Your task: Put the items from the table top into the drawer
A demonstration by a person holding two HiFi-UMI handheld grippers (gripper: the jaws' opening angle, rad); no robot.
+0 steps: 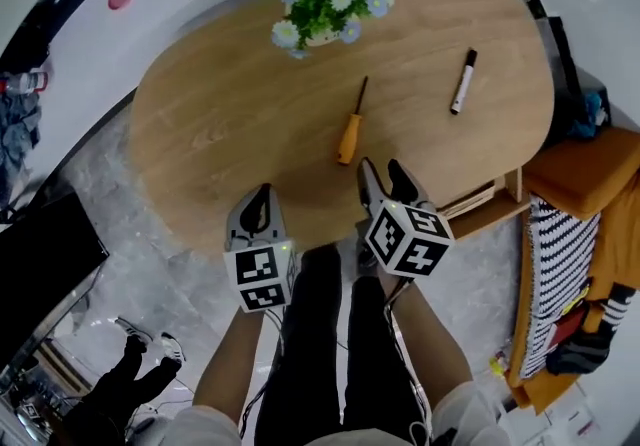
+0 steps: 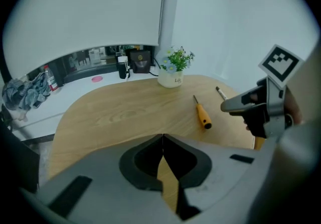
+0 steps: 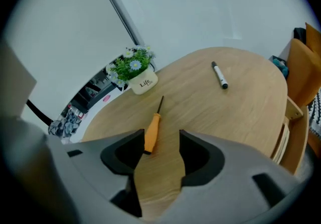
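The one word that can be read stands on the white flower pot (image 3: 143,83) on the table (image 3: 241,112). In the right gripper view, the side of the pot carries "Life" in dark script. In the left gripper view the same flower pot (image 2: 170,80) shows only a small dark mark of print, too small to read.

The left cube (image 1: 262,277) on the left tongs (image 1: 262,196) and the right cube (image 1: 410,238) on the right tongs (image 1: 385,174) bear black-and-white square code patterns, which are signs rather than letters or figures. Any print on the marker pen (image 3: 219,75) is too small to tell.
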